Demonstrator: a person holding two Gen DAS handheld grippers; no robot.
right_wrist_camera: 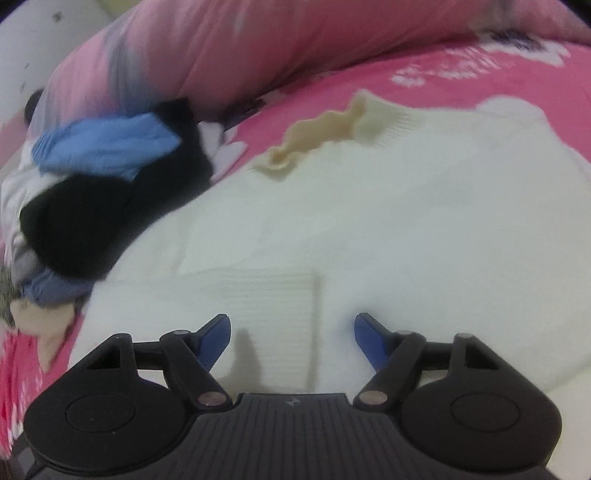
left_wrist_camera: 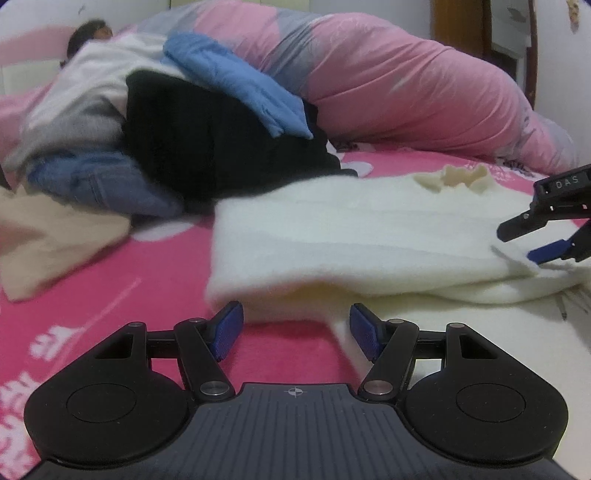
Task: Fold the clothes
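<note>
A cream-white knitted sweater (left_wrist_camera: 369,229) lies spread on the pink bed sheet (left_wrist_camera: 110,295), with its frilly beige collar (left_wrist_camera: 454,177) at the far side. My left gripper (left_wrist_camera: 297,326) stands open at the sweater's folded near-left edge. A flap of the knit hangs beside its right pad (left_wrist_camera: 364,332), and no pad presses on it. My right gripper (right_wrist_camera: 291,326) is open low over the sweater (right_wrist_camera: 369,221), above a ribbed panel (right_wrist_camera: 273,295). The left wrist view also shows the right gripper (left_wrist_camera: 524,243), at the sweater's right edge with its fingers apart.
A pile of black (left_wrist_camera: 207,140), blue (left_wrist_camera: 236,85), white-grey (left_wrist_camera: 85,92) and denim (left_wrist_camera: 103,181) clothes lies behind the sweater on the left. A beige garment (left_wrist_camera: 48,236) sits at the near left. A rolled pink duvet (left_wrist_camera: 406,92) runs along the back. A person's dark-haired head (left_wrist_camera: 88,35) shows far left.
</note>
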